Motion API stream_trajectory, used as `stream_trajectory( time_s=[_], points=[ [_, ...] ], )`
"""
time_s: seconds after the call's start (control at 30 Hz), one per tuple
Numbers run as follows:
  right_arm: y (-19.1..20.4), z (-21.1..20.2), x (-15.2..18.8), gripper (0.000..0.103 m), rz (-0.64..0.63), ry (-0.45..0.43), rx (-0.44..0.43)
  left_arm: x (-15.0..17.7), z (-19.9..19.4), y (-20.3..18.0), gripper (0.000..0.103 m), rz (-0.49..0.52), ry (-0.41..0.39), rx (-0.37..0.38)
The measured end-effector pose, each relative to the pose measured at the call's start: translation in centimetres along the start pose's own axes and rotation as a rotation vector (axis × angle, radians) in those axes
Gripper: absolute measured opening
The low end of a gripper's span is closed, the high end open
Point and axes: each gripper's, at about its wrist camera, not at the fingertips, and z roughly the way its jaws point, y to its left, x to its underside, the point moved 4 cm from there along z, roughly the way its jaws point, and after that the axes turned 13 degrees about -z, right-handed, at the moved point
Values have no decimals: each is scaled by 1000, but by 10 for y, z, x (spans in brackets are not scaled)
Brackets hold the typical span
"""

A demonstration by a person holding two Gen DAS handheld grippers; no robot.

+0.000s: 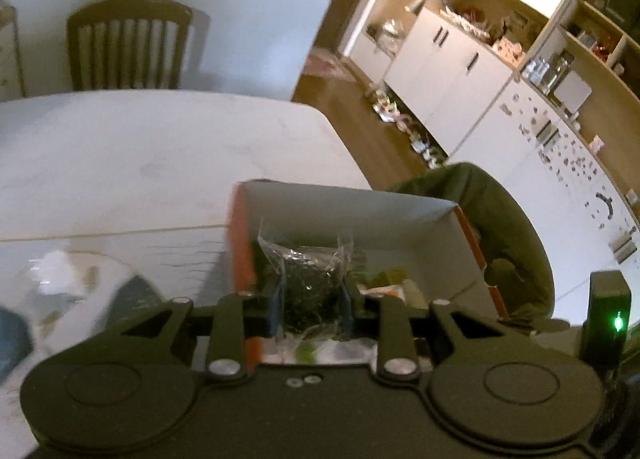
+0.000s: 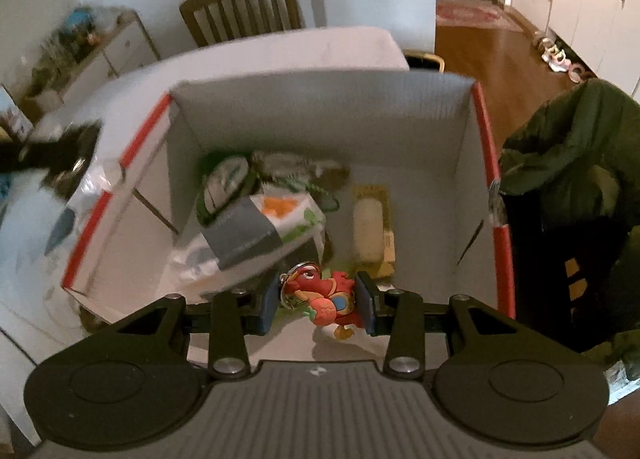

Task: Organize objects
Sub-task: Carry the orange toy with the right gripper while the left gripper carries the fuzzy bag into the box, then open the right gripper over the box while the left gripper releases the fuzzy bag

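**Entry: two items over the open box, both ready for release**

Item 1. Red cartoon keychain [image 2: 324, 299], metal ring attached. Held between the blue pads of the right gripper [image 2: 318, 301], jaws closed on its body. It hangs just inside the near wall of the cardboard box [image 2: 320, 107], above bare box floor.

Item 2. Clear-wrapped bundle of dark, wiry material [image 1: 310, 283]. Clamped by the left gripper [image 1: 310, 301], jaws closed on its sides. It sits over the box [image 1: 352, 207] near the left wall with the orange-red edge.

Contents already in the box: a white pouch with grey band and orange print [image 2: 260, 223] at the left side, a yellow carded item [image 2: 370, 231] toward the right wall, crumpled wrappers toward the far-left corner.

Carrier: white table [image 1: 140, 155]; the box stands at its right edge, next to a chair draped with a green jacket [image 2: 568, 155].

Handling notes (judgement):
- Lower the keychain toward the bare floor patch before opening, so it does not bounce or snag its ring on the pouch.
- Bring the bundle clear of the left wall, then release it low; the loose wrap may cling to a pad.
- Open one gripper at a time, keeping the two apart.
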Motion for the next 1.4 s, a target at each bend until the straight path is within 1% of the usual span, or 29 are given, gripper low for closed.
stream_trajectory(
  time_s=[0.1, 0.2, 0.43, 0.7, 0.93, 1.07, 1.1, 1.13, 1.17, 1.23, 1.3, 1.4],
  points=[
    [-2, 4, 0, 40, -3, 0, 18, -3, 29, -17, 27, 17, 34, -2],
    [-4, 6, 0, 40, 0, -3, 14, 0, 54, -34, 27, 71, 58, -14],
    [-8, 14, 1, 40, -21, 23, 6, 10, 92, -49, 27, 161, 106, -56],
    [-9, 25, 6, 41, -41, 59, 14, 17, 116, -43, 27, 186, 155, -98],
    [-11, 25, 6, 42, -24, 62, 7, 17, 127, -38, 31, 155, 190, -128],
    [-14, 23, 7, 43, -2, 47, -4, 20, 127, -37, 38, 157, 199, -131],
    [-14, 21, 7, 47, 2, 41, -9, 20, 125, -36, 41, 161, 194, -138],
    [-13, 20, 6, 52, 4, 37, -11, 21, 125, -37, 46, 169, 189, -149],
    [-14, 18, 6, 56, 5, 34, -8, 22, 123, -37, 55, 176, 185, -156],
    [-15, 14, 6, 56, 17, 20, -18, 23, 117, -39, 65, 192, 162, -161],
    [-15, 8, 8, 56, 26, 8, -23, 24, 111, -39, 65, 199, 147, -154],
    [-14, -5, 8, 57, 31, -27, -24, 23, 99, -38, 69, 187, 129, -132]
  ],
)
